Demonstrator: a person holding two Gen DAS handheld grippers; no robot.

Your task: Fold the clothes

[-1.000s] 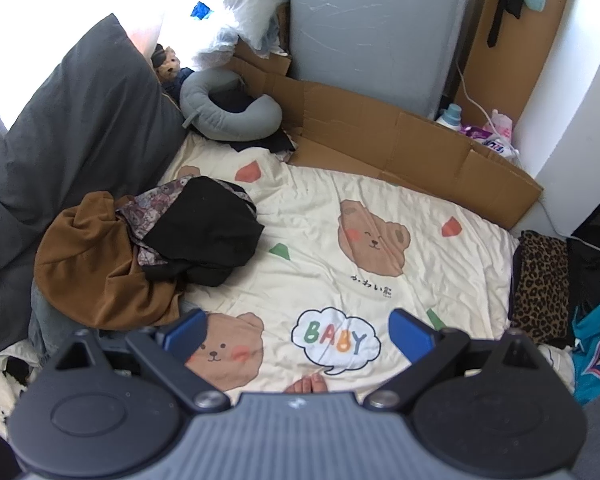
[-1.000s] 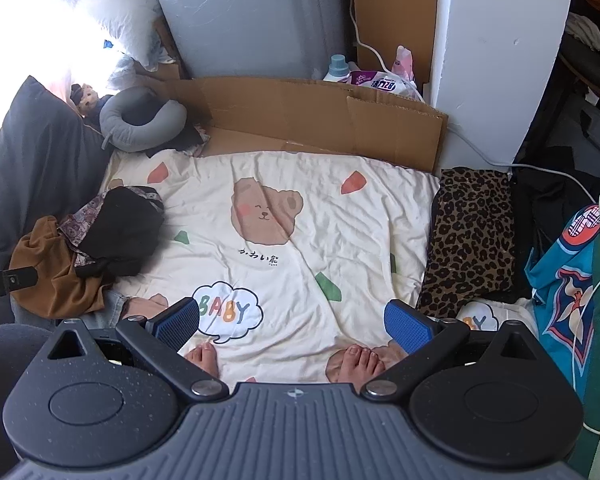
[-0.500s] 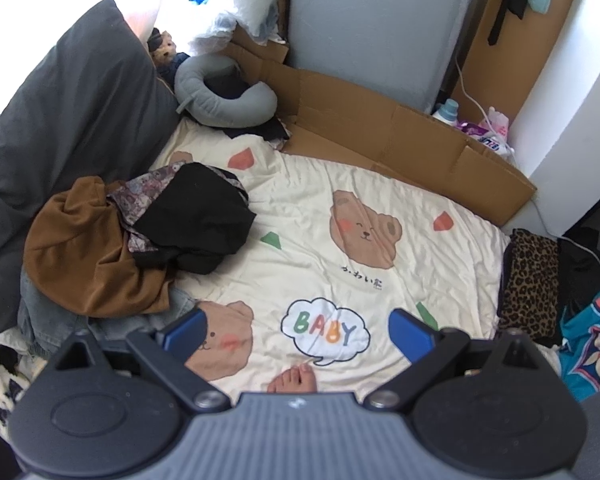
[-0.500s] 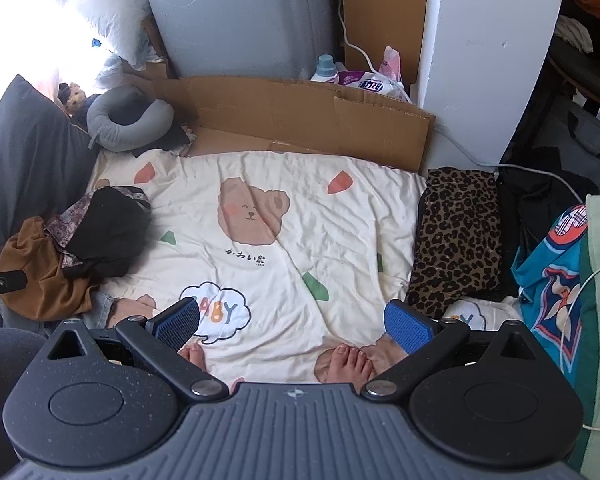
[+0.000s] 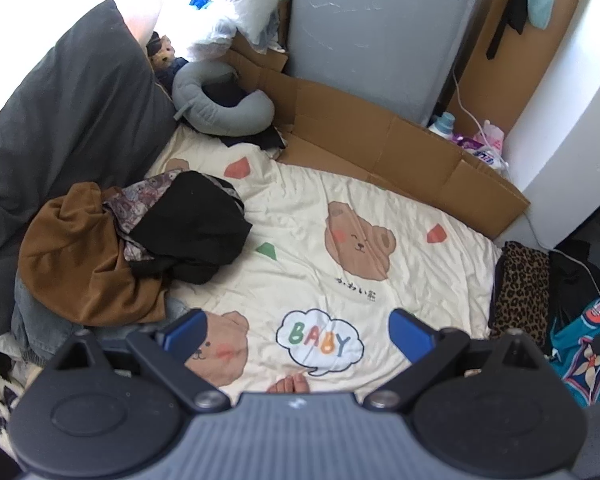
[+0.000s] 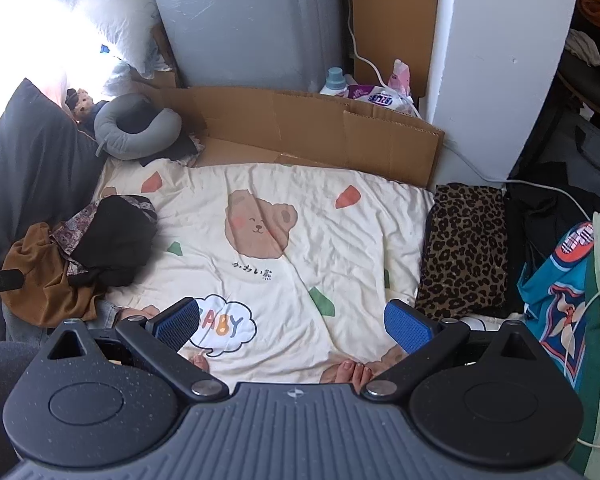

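Both grippers wide, holding nothing: left gripper (image 5: 296,330), right gripper (image 6: 292,322). Advice: take the black garment (image 5: 192,226) from top of the pile w/ left, lay it flat on bear blanket (image 5: 320,272).

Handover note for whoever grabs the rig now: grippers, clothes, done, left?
Left gripper: open, empty, above the bear blanket.
Right gripper: open, empty, above the same blanket.
Clothes: unfolded pile at the blanket's left edge, with brown garment, black garment, patterned piece and jeans underneath. Leopard-print piece lies flat on the right.
Done: the leopard-print piece looks folded.
Left: pull one item from the pile onto the blanket, fold it, repeat.
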